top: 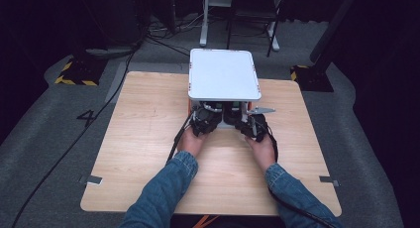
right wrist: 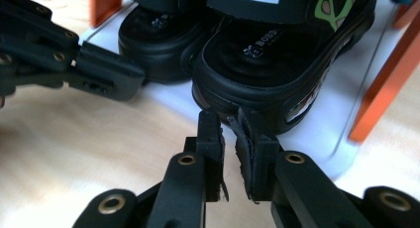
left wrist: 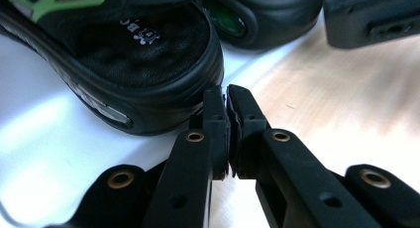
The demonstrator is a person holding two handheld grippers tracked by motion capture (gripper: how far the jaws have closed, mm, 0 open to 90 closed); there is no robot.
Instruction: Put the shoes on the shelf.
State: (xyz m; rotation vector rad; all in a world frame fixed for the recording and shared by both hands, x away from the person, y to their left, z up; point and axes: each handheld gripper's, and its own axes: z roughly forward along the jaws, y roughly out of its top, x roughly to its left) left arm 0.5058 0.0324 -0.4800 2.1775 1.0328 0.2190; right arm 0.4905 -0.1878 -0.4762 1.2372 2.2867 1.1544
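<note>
From above, my left gripper (top: 207,120) and right gripper (top: 251,125) sit side by side under the front edge of the white rack (top: 224,74) on the table (top: 148,139). In my left gripper view the jaws are pressed together, empty, tips just at the heel of a black sandal (left wrist: 143,64) on the white shelf (left wrist: 44,153). In my right gripper view the jaws stand a narrow slit apart, empty, just before the other sandal (right wrist: 277,64).

Two sandals (right wrist: 257,59) are sitting side by side on the lower shelf (right wrist: 327,114) of a small rack (top: 224,74) at the far middle of the desk (top: 148,139). My left gripper (top: 204,120) and right gripper (top: 251,125) are resting just before them, under the rack's top board.
</note>
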